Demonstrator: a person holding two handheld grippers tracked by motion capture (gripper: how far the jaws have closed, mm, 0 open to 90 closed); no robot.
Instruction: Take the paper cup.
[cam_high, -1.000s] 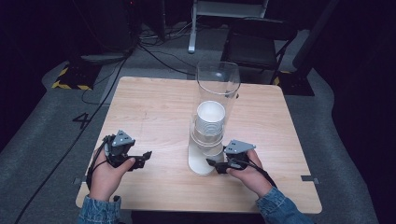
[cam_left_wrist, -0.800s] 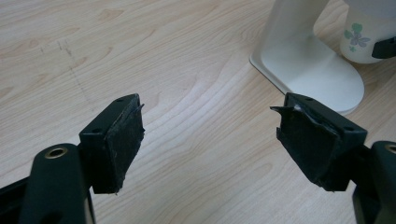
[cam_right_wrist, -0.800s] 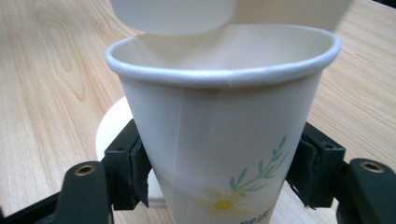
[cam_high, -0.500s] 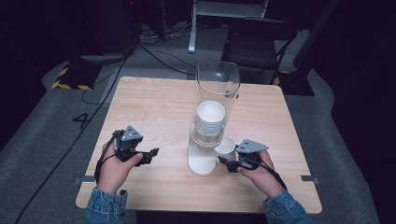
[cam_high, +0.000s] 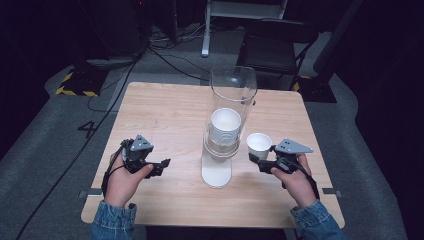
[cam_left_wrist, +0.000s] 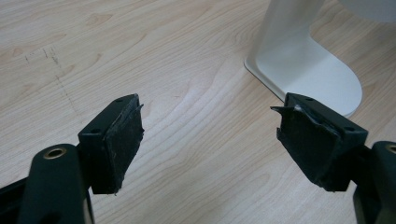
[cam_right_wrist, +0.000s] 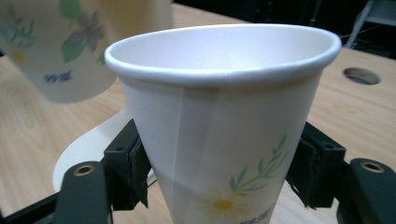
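A clear tube dispenser (cam_high: 231, 107) on a white stand (cam_high: 216, 172) holds a stack of paper cups (cam_high: 225, 128) at mid-table. My right gripper (cam_high: 257, 157) is shut on a single white paper cup (cam_high: 259, 145) with a daisy print (cam_right_wrist: 223, 204), held upright just right of the dispenser; its jaws press both sides of the cup's lower wall (cam_right_wrist: 219, 154). My left gripper (cam_high: 161, 166) is open with nothing between its fingers (cam_left_wrist: 119, 140), low over bare wood left of the white stand (cam_left_wrist: 308, 70).
The wooden table (cam_high: 170, 110) has a small round hole (cam_right_wrist: 357, 74) toward its far side. A dark chair (cam_high: 277, 45), cables and a metal stand (cam_high: 240, 10) sit on the floor beyond the table.
My right gripper pulled a cup out from under the dispenser and carried it right, lifting slightly. The left gripper shifted a little toward the dispenser.
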